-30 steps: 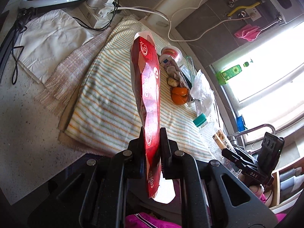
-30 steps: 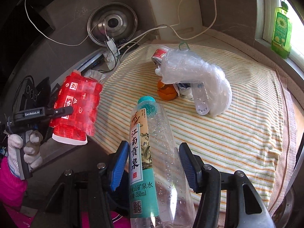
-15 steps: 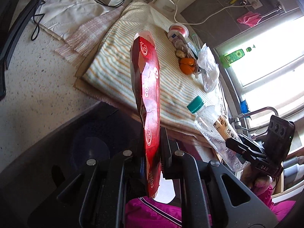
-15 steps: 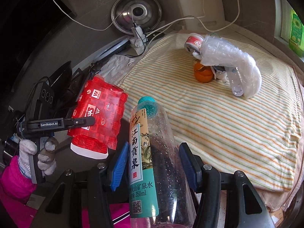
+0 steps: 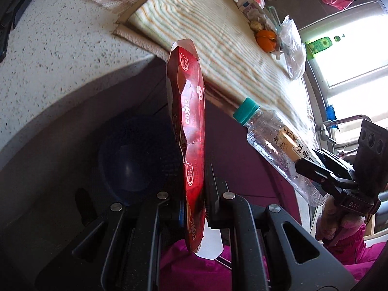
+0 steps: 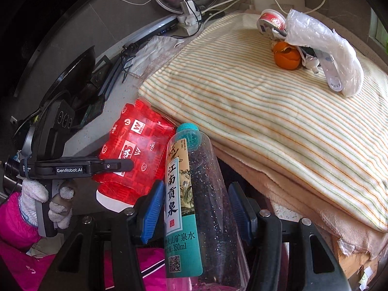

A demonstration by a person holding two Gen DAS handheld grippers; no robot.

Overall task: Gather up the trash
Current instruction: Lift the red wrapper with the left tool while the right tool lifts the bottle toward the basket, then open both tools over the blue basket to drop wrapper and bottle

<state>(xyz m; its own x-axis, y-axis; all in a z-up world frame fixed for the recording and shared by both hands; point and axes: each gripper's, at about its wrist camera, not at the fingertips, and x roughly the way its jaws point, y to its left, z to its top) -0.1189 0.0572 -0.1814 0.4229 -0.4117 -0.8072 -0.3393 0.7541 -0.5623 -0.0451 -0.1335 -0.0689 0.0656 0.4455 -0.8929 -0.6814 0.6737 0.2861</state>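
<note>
- Two grips loaded: left gripper [image 5: 194, 208] clamped on red wrapper [image 5: 189, 131]; right gripper [image 6: 194, 208] pinching bottle [image 6: 191, 189].
- Both held off the counter's front edge, over a dark blue bin [image 5: 135, 160].
- Risk, by judgement: dropped off-centre, wrapper flutters past the rim; bottle bounces out.
- Bin contents: cannot tell, too dark.
- Left on towel [image 6: 242, 97], far corner: orange peel [image 6: 286, 58], plastic bag [image 6: 325, 46], cup [image 6: 271, 20].

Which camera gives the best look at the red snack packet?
The right wrist view: it shows the red snack packet face-on, printed front visible, pinched by the left hand-held gripper. The left wrist view shows only its thin edge between the jaws.
</note>
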